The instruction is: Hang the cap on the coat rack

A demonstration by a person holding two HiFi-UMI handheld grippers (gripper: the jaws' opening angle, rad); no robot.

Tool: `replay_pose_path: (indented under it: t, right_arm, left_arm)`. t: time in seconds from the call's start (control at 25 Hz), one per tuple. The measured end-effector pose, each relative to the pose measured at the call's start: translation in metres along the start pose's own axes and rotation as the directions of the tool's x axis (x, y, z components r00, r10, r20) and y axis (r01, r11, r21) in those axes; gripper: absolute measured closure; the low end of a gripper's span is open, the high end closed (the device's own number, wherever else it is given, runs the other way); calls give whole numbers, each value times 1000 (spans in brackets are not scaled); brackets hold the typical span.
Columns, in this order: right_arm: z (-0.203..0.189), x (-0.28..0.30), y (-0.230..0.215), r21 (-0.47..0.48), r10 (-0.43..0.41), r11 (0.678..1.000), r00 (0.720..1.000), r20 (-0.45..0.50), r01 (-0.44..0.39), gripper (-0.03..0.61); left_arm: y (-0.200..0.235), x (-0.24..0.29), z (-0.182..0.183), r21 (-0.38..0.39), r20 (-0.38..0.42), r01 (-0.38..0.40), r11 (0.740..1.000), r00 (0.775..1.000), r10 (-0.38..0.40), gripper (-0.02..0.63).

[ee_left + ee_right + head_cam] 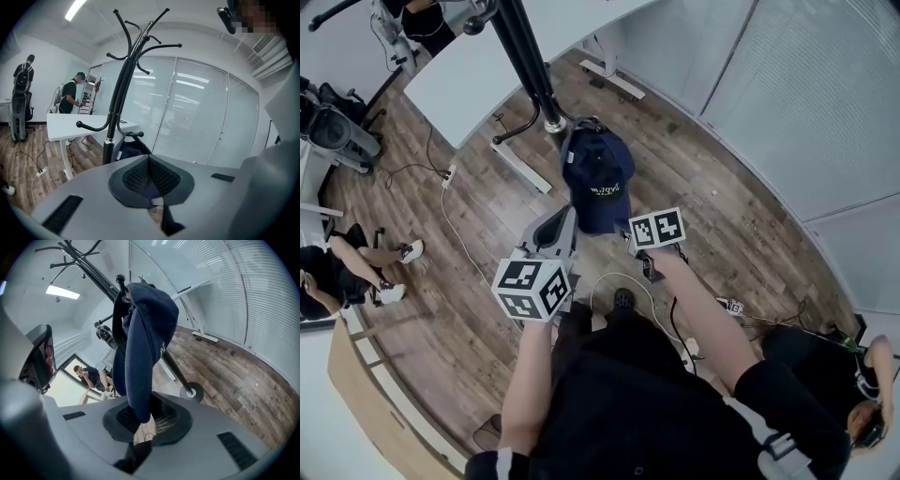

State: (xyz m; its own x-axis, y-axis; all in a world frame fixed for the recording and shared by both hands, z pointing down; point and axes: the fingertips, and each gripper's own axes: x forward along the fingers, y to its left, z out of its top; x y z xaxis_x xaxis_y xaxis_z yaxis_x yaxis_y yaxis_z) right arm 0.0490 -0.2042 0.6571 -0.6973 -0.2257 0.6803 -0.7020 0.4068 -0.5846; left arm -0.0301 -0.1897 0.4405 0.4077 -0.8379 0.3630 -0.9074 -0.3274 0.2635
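A navy cap [598, 178] hangs from a low hook of the black coat rack [528, 61], its brim pointing down toward me. In the right gripper view the cap [145, 338] drapes from a ball-tipped hook [121, 279], and its brim runs down into my right gripper [143, 420], which is shut on it. My left gripper [150, 176] is shut with nothing between its pads. It points at the rack pole [115, 112], just left of the cap [127, 148]. In the head view its grey body [555, 230] lies beside the cap's left edge.
A white desk [478, 75] stands behind the rack, with a power strip and cables [448, 174] on the wood floor. A glass wall with blinds [806, 94] runs along the right. People sit at the left [337, 267] and lower right [862, 394]. The rack's round foot [192, 392] is near.
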Motion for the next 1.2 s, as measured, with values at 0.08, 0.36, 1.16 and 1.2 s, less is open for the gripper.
replay_pose_path:
  t: [0.08,0.36,1.16,1.2]
  right_arm:
    - [4,6,0,-8,-2,1000,1000,-6,1,534]
    - [11,18,-6,-22,-32,999,999,-27,31,534]
    - [6,43,-11,-19,-55,998,997,-50,54,466]
    - [9,46,-9,-23,-56,998,997,-51,55,443]
  left_arm:
    - [2,-1,0,-6,2,-7,1000,1000,7,598]
    - [0,1,2,-16,14,-16,1000,1000,16,598]
    - [1,-8,-6,-13,3,-9,1000,1000,9,598]
    - [3,-9,-7,-13,2,-11,1000,1000,11,598]
